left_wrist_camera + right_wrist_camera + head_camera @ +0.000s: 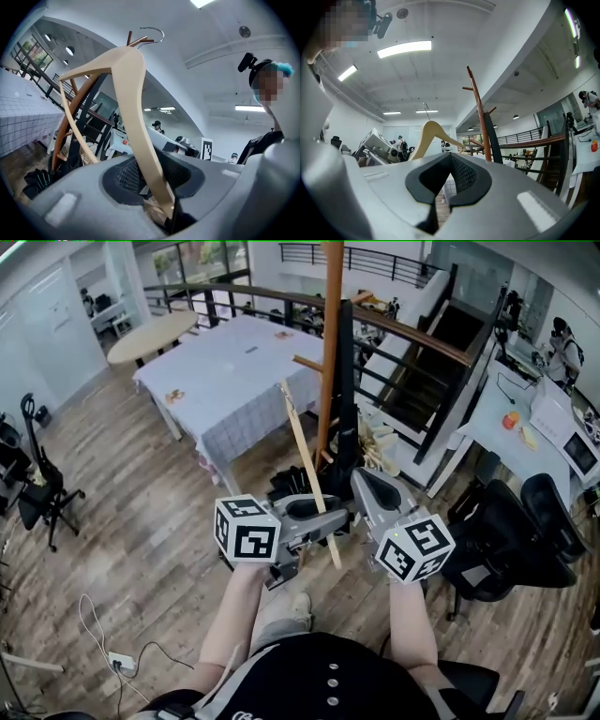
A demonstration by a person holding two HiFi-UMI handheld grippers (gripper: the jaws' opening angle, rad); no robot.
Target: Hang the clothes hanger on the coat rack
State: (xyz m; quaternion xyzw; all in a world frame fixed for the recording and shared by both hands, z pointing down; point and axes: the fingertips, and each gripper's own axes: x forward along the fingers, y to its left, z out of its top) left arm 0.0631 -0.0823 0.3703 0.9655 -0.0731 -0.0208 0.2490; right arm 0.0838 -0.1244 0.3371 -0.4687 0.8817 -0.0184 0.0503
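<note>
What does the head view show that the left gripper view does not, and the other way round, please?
Only the head view: the round wooden table and the white power strip. Only the left gripper view: the silver wire hook of the beige wooden clothes hanger, and a white ceiling light strip. Both: that hanger and the brown wooden coat rack.

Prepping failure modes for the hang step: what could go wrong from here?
1. The left gripper grips the hanger near one arm's end, far from the hook; it may pivot in the jaws and the hook may miss a peg.
2. A black item hangs down the rack; the hanger could snag on it.
3. The right gripper is empty, so nothing steadies the hanger.
</note>
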